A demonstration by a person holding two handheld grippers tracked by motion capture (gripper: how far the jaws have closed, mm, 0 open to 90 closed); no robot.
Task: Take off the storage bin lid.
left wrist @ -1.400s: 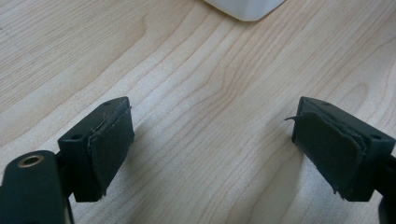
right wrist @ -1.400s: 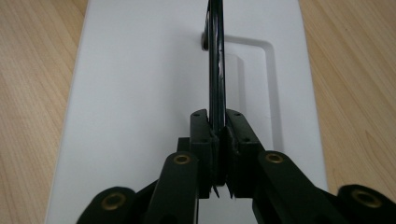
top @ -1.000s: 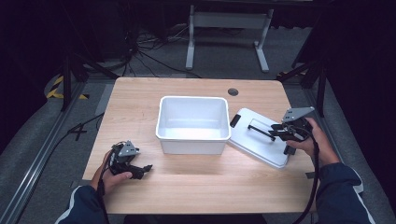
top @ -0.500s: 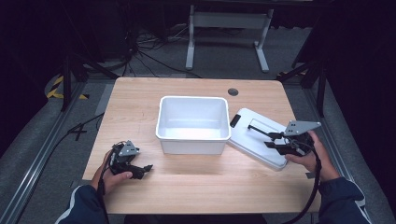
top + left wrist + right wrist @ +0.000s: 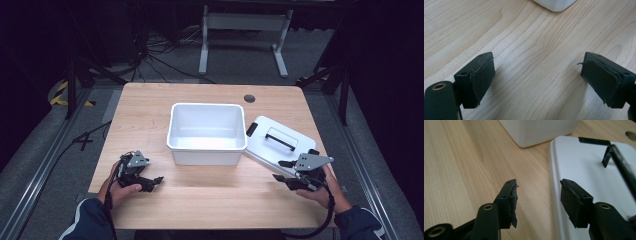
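Observation:
A white bin (image 5: 206, 132) stands open at the table's middle. Its white lid (image 5: 272, 145) lies flat to the right, black handle (image 5: 280, 138) facing up. My right gripper (image 5: 279, 171) hovers at the lid's near edge, and its jaws have just been opening. In the right gripper view the gripper (image 5: 537, 186) is open, one jaw over wood and the other over the lid (image 5: 586, 167), with the lid's rim between them untouched. My left gripper (image 5: 154, 182) rests low at the front left. It is open (image 5: 536, 60) with only bare wood between its pads.
The wooden table (image 5: 150, 115) has a round cable hole (image 5: 249, 98) at the back right. A corner of the bin (image 5: 555, 3) lies ahead of the left gripper. Dark floor, cables and a metal stand lie beyond the table's far edge.
My right gripper has drawn back from the lid's handle toward the table's front edge and sunk lower, and its jaws have spread apart. The lid and the left gripper have stayed put.

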